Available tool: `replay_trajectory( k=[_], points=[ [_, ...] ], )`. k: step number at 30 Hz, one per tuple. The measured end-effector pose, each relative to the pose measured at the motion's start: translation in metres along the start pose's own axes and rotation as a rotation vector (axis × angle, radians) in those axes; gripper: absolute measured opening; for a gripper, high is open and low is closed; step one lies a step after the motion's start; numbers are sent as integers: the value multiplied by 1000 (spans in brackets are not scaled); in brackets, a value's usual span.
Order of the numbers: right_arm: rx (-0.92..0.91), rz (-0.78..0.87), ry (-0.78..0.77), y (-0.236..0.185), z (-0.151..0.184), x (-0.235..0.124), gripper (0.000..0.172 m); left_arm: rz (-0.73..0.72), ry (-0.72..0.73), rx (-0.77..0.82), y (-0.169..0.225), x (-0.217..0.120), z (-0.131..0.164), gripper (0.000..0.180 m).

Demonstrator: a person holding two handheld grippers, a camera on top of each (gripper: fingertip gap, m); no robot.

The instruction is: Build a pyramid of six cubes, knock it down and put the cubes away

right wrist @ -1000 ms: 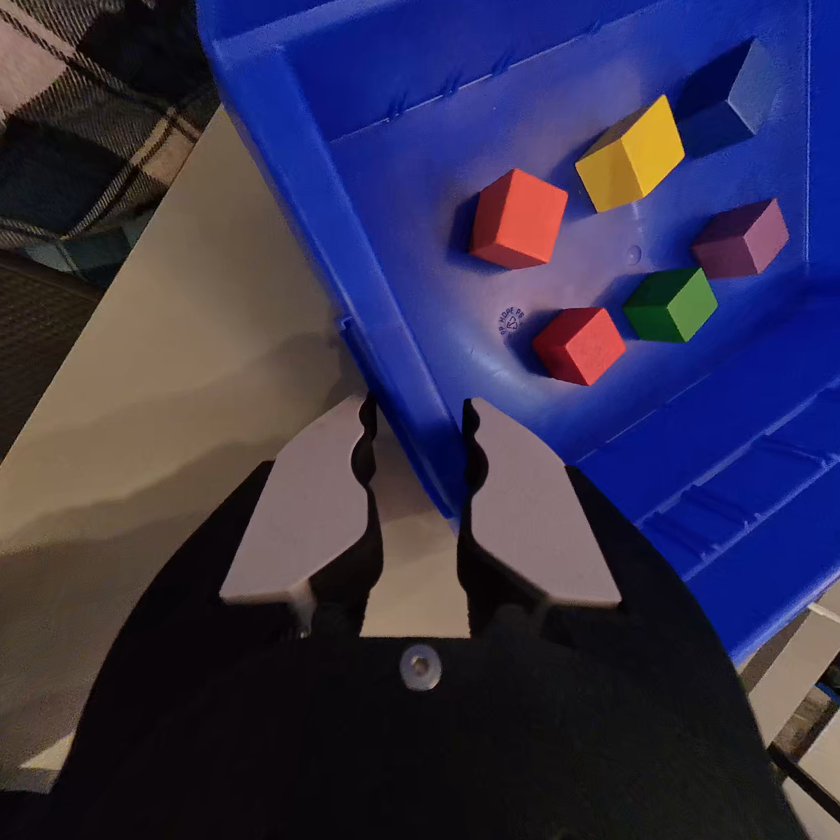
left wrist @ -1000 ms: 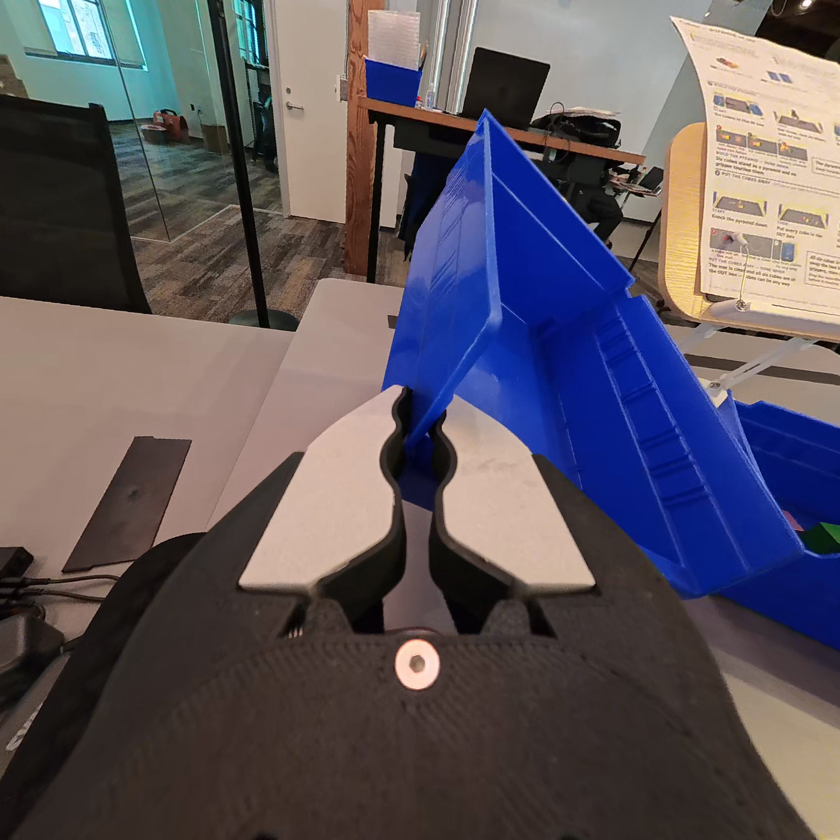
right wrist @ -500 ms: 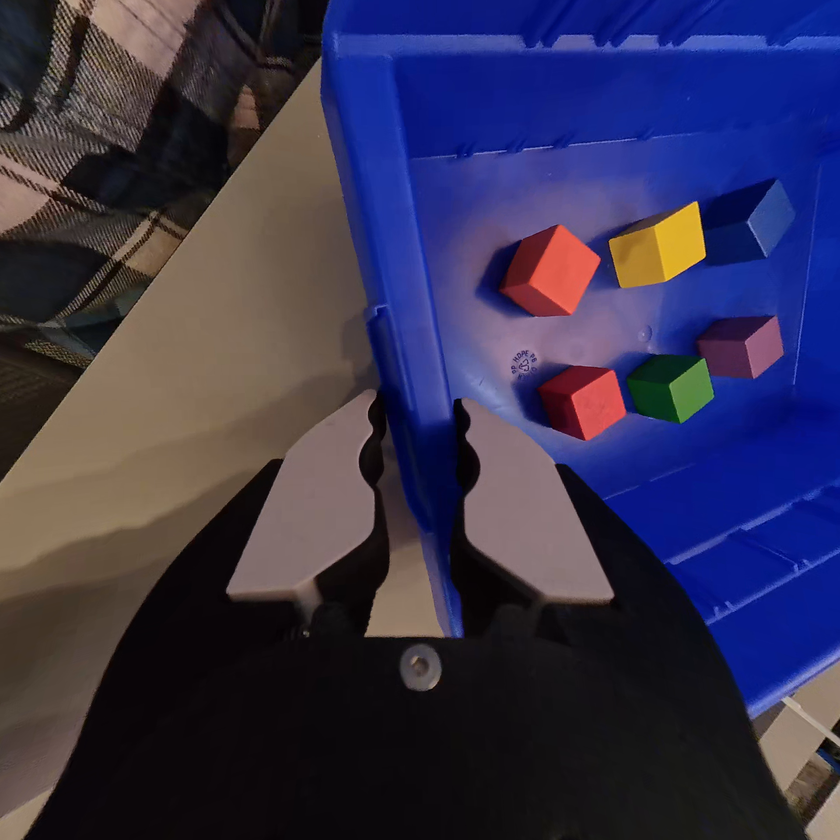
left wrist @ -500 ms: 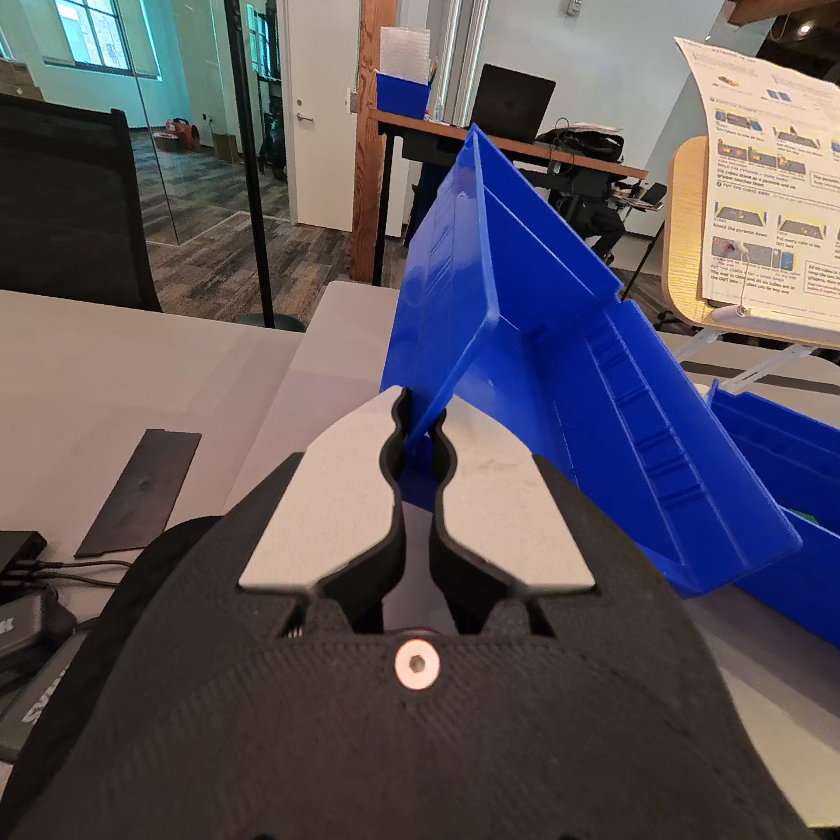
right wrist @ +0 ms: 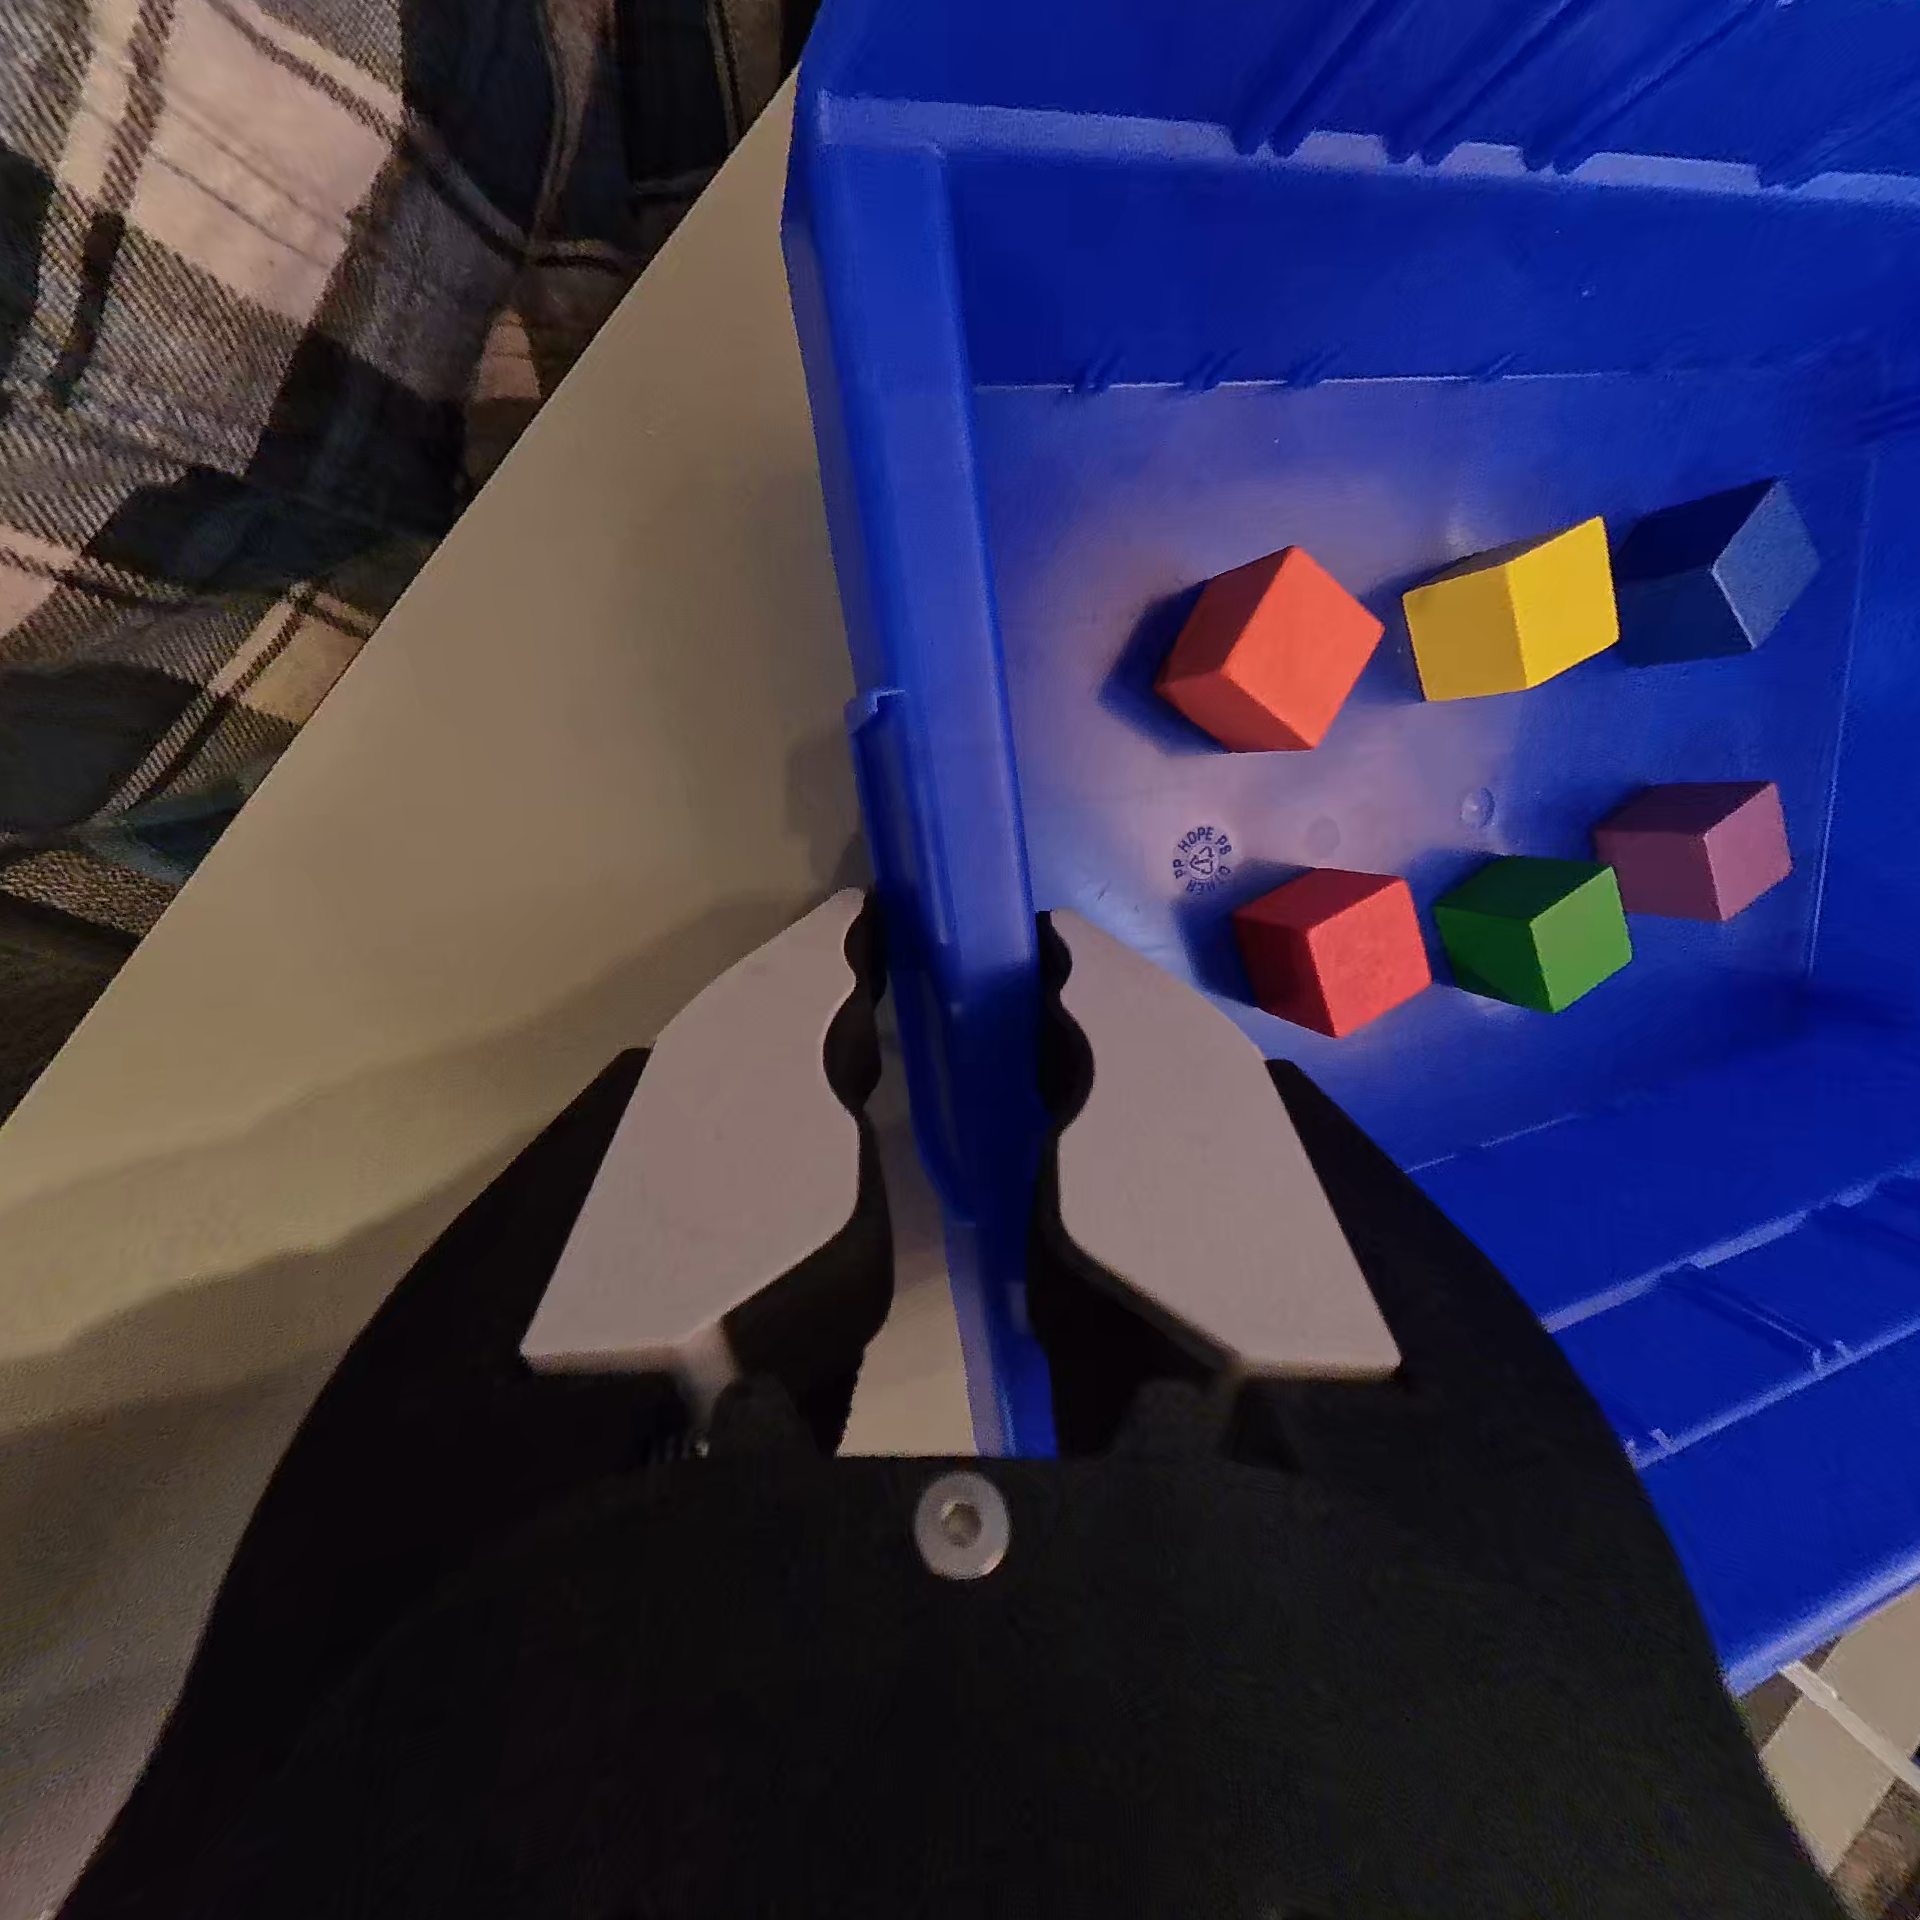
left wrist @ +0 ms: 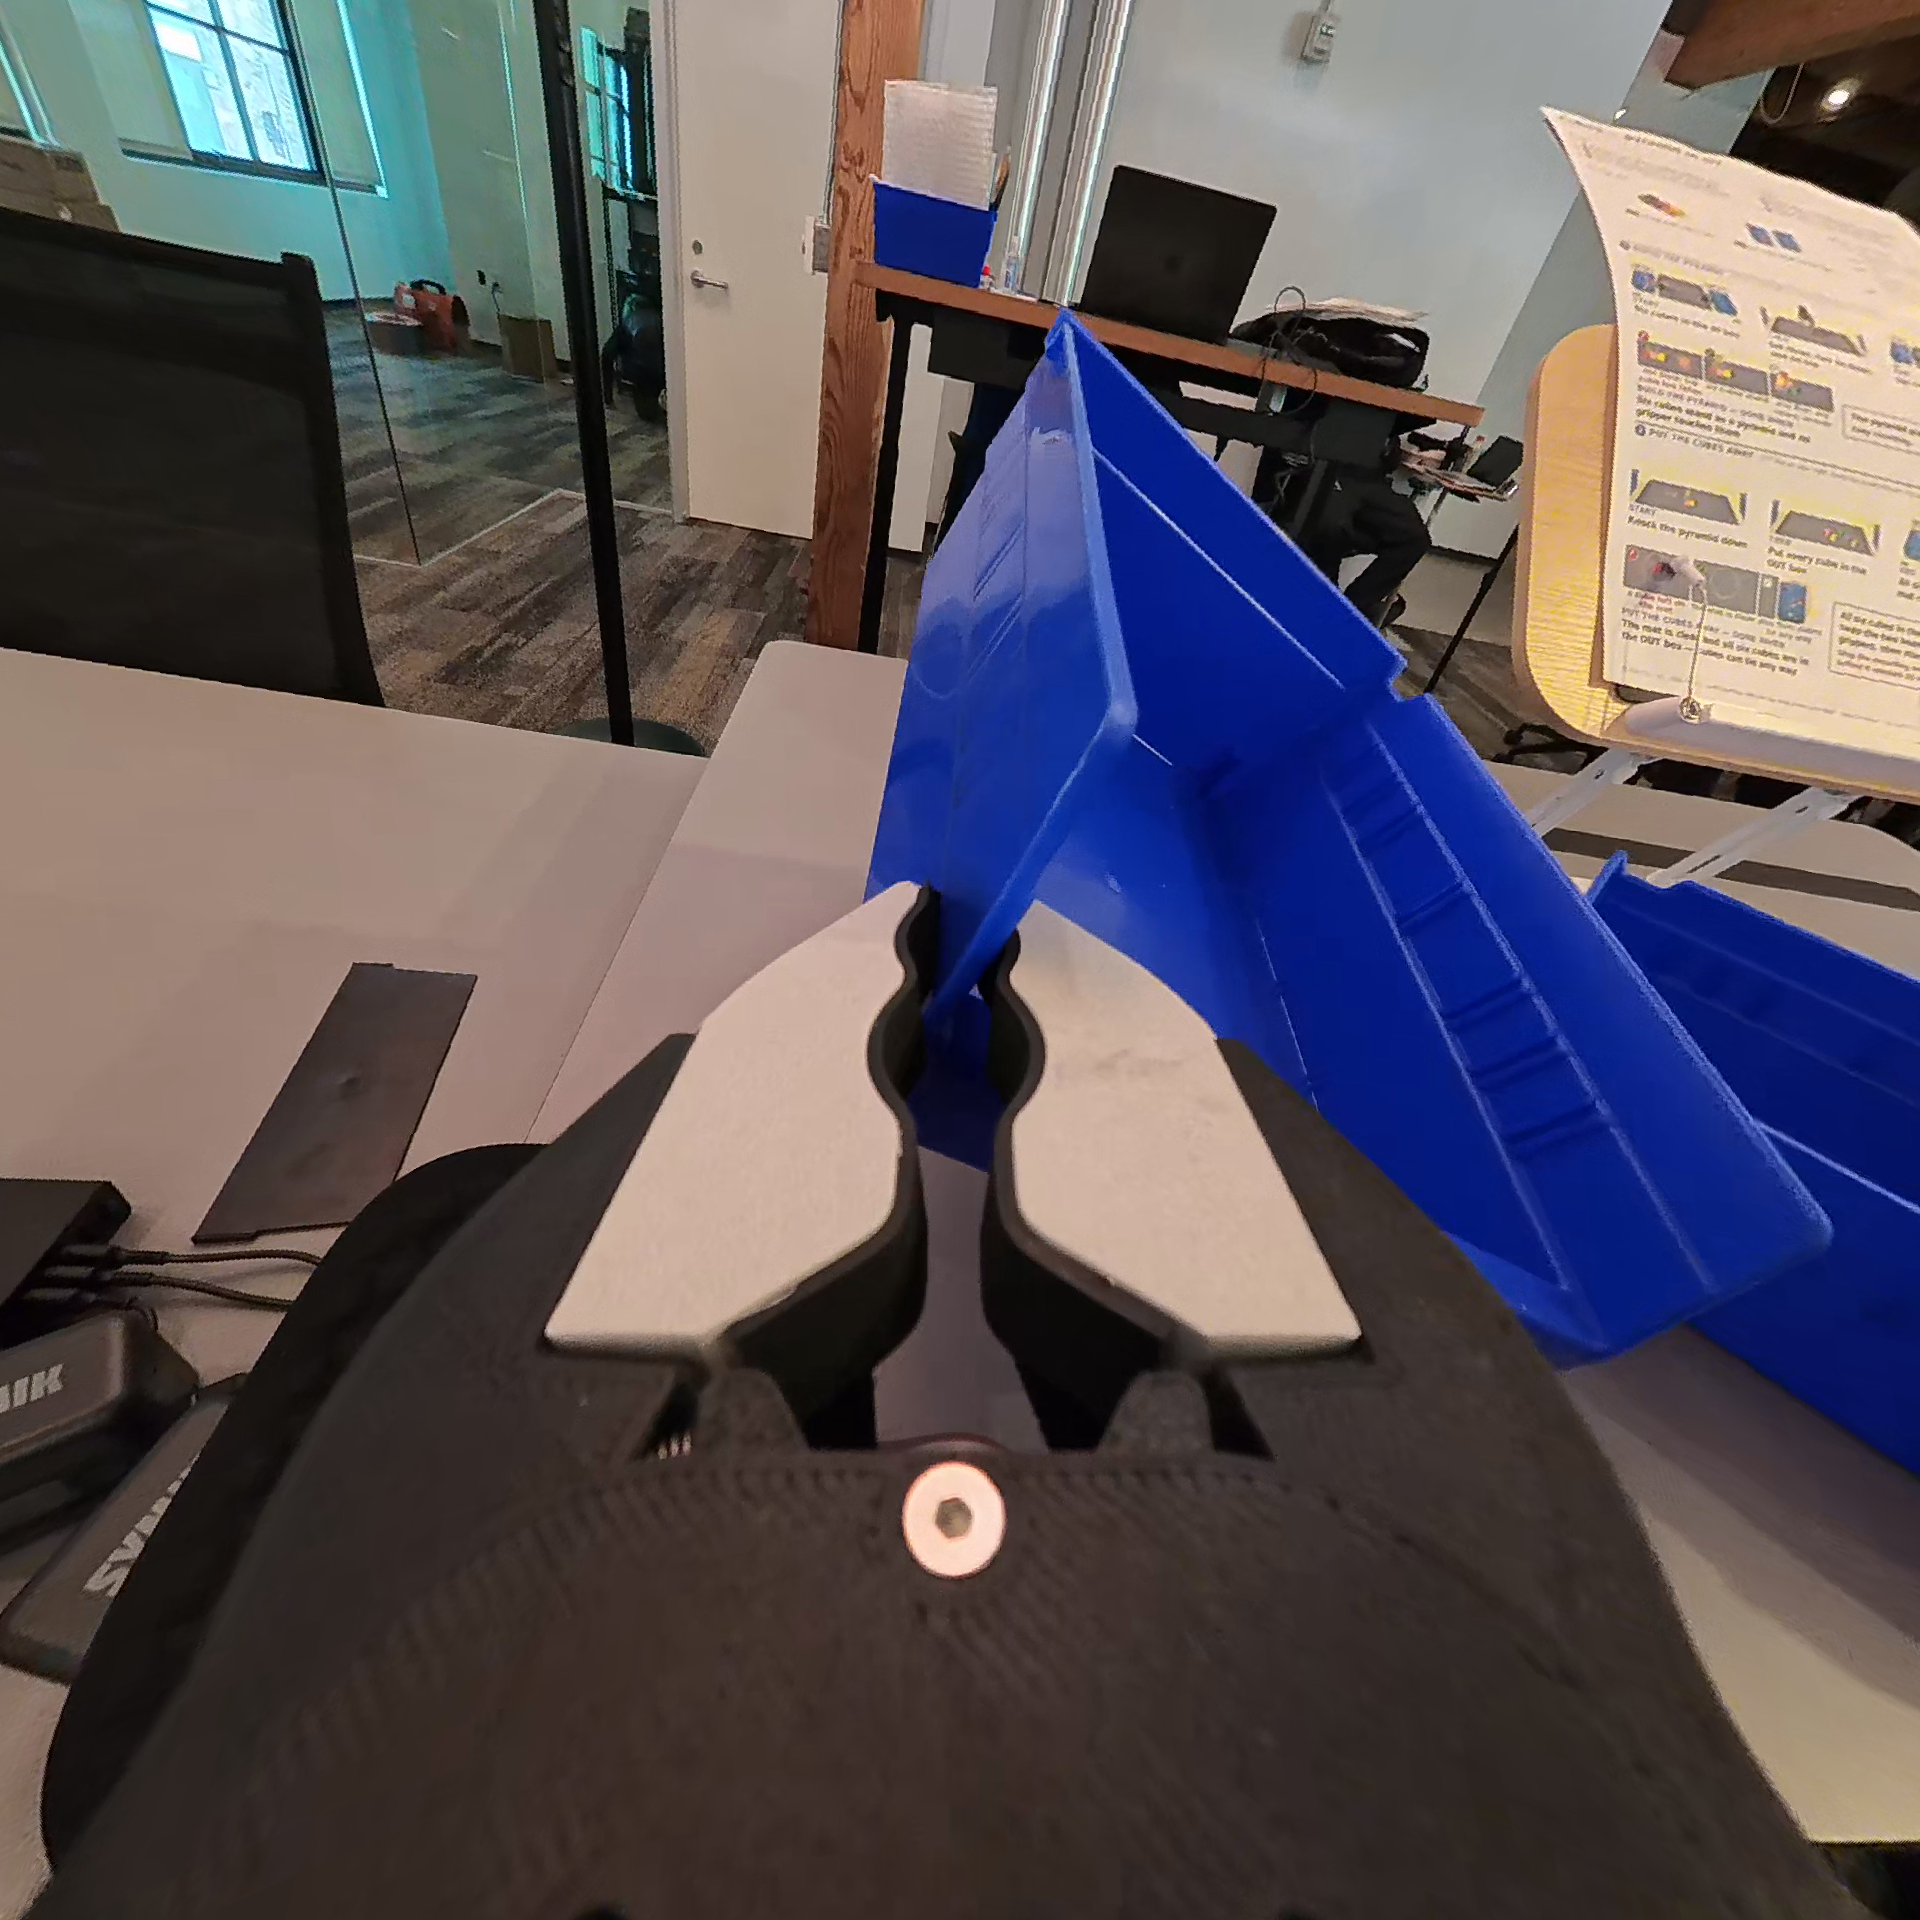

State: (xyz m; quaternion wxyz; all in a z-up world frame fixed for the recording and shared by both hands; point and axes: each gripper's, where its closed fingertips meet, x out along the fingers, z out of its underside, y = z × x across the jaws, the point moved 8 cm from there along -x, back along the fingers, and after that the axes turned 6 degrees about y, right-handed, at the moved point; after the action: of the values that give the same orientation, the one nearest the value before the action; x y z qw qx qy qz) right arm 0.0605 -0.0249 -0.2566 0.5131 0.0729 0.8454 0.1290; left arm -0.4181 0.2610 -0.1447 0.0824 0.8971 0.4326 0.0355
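On the left, your left gripper (left wrist: 958, 956) had its fingers (left wrist: 800, 1101) pinched onto the thin rim of a blue bin (left wrist: 1226, 914), and that hold kept the bin tipped steeply up off the counter (left wrist: 312, 831); my guess is you tilted it that way to pour out or clear it, since no cube showed inside from that side. Its long axis ran away from you and upward, the far corner highest, with the open side turned to the right over a second blue bin (left wrist: 1766, 1039) that lay flat on the counter beside it. Further right, your right gripper (right wrist: 958, 935) straddled the thick side wall of a blue bin (right wrist: 914, 623), one of its fingers (right wrist: 727, 1122) outside over the counter (right wrist: 468, 831) and the other inside, both pads pressed against the wall. I cannot tell for certain whether this was the same bin the left gripper held. That grip looked meant to steady or carry the bin without disturbing its load. All six cubes rested loose on its floor, in two rough rows: the orange cube (right wrist: 1268, 649), yellow cube (right wrist: 1512, 608) and blue cube (right wrist: 1714, 577) farther off, the red cube (right wrist: 1335, 951), green cube (right wrist: 1532, 930) and purple cube (right wrist: 1699, 852) nearer. None was stacked, so the pyramid was not standing.
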Motion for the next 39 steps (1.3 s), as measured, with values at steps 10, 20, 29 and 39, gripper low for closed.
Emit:
replay_trajectory(
  k=[10, 20, 29, 39],
  points=[
    [17, 8, -5, 16, -13, 12, 27, -13, 11, 7, -2, -7, -5, 6],
    [61, 24, -22, 40, -25, 27, 27, -35, 26, 7, -9, -19, -7, 6],
    [97, 45, -34, 56, -34, 37, 27, -45, 40, 12, -10, -24, -13, 6],
    [123, 61, -38, 63, -39, 43, 27, -41, 56, 14, -5, -23, -17, 7]
  ],
)
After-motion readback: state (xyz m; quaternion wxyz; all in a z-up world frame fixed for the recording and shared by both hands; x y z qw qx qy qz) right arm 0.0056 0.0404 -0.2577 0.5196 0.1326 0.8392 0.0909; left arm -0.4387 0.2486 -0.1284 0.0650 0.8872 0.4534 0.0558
